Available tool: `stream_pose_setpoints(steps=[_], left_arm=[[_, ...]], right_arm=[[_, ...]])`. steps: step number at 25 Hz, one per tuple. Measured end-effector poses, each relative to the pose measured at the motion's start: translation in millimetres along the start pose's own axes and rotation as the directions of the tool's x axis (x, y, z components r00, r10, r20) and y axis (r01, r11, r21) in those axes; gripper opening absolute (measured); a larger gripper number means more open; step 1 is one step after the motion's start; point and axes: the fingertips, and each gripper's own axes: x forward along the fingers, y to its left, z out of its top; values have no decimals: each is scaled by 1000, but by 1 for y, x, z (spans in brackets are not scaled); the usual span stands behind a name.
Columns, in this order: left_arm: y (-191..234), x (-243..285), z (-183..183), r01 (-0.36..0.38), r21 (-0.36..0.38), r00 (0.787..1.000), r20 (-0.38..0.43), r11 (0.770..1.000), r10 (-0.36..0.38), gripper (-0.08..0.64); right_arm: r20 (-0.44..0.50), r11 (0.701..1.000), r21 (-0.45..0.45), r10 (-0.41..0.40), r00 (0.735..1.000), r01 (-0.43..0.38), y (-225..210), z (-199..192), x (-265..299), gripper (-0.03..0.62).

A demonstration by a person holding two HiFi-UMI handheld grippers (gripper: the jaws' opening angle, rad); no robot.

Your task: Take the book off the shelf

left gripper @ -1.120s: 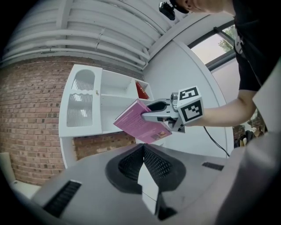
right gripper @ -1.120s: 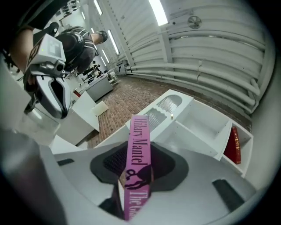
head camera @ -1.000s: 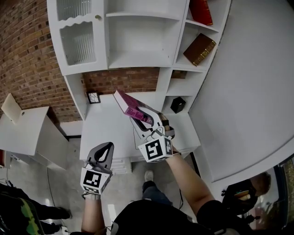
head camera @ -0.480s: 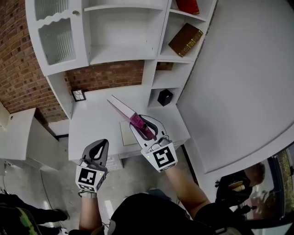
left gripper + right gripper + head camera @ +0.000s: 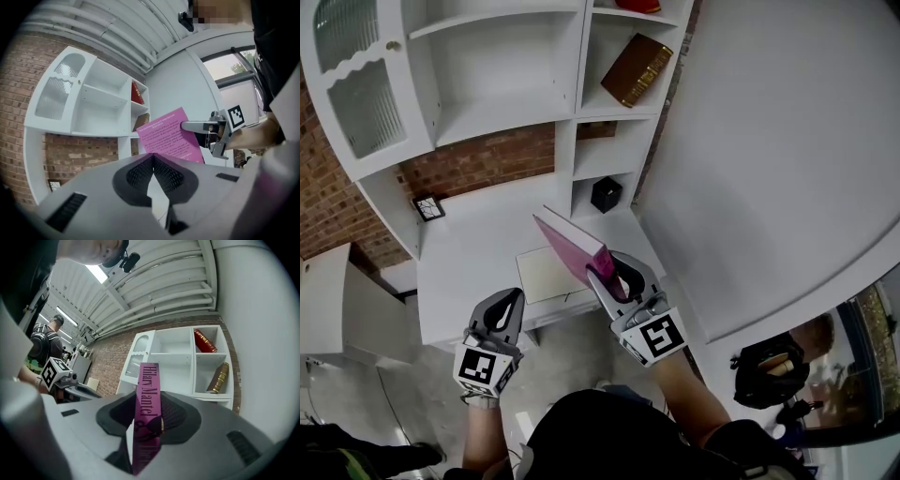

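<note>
Now book [image 5: 569, 247] hangs clear of shelf [image 5: 502, 120].

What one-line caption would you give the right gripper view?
Right gripper clamps a pink book, spine facing the camera, white shelf unit behind.

A white shelf unit [image 5: 567, 141] stands against a red brick wall [image 5: 478, 164], with a glazed cabinet door [image 5: 356, 94] at its left end and a white desk [image 5: 473, 244] below its open compartments. A plain white wall [image 5: 769, 141] adjoins its right edge; the floor [image 5: 384, 394] is grey. Overhead, a ribbed white ceiling [image 5: 154, 282] carries a lit strip light [image 5: 99, 273].
</note>
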Motion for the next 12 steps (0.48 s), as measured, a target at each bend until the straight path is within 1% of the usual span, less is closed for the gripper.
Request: stream_pose_setpoints(steps=[3, 5, 8, 12], left_arm=[[-14, 17, 2, 33, -21, 999, -23, 999, -34, 8], [-22, 28, 1, 56, -17, 998, -37, 998, -57, 9], [-32, 42, -6, 94, -6, 995, -26, 996, -94, 8], [-50, 60, -7, 111, -16, 992, -65, 994, -112, 9]], right_arm=[[-4, 999, 17, -48, 999, 48, -20, -4, -23, 146], [-3, 996, 30, -78, 997, 78, -32, -5, -38, 146], [2, 992, 49, -116, 993, 115, -49, -6, -56, 146], [4, 985, 64, -158, 987, 158, -67, -10, -82, 146]])
